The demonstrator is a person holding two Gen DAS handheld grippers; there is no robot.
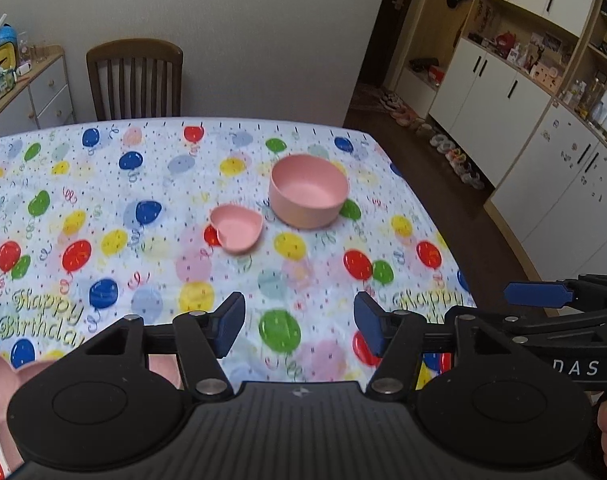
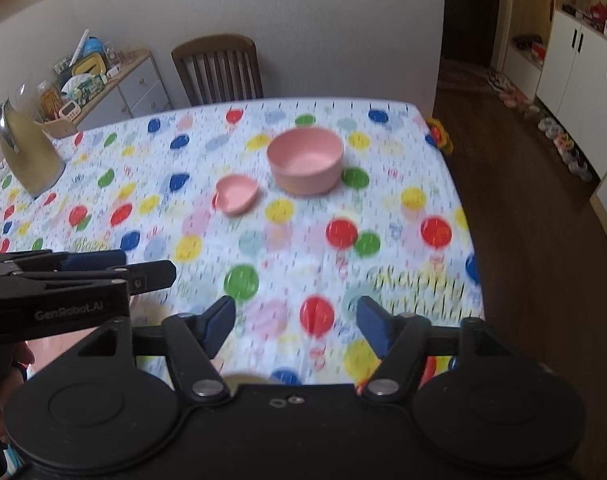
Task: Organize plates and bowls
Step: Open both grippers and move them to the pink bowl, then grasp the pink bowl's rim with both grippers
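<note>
Two tongs, left gripper (image 1: pixel 299 328) and right gripper (image 2: pixel 295 322), jaws apart, nothing between. Step: between pickups, likely reach next. Round bowl (image 1: pixel 309 190) empty, heart dish (image 1: pixel 237 234) empty at its 8 o'clock, near, not touching. Another pink dish (image 1: pixel 3 384) at 7 o'clock, partly hidden. Next: pick dish, nest.

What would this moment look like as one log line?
left gripper open, empty | right gripper open, empty | round pink bowl, heart-shaped pink dish apart on balloon tablecloth
</note>
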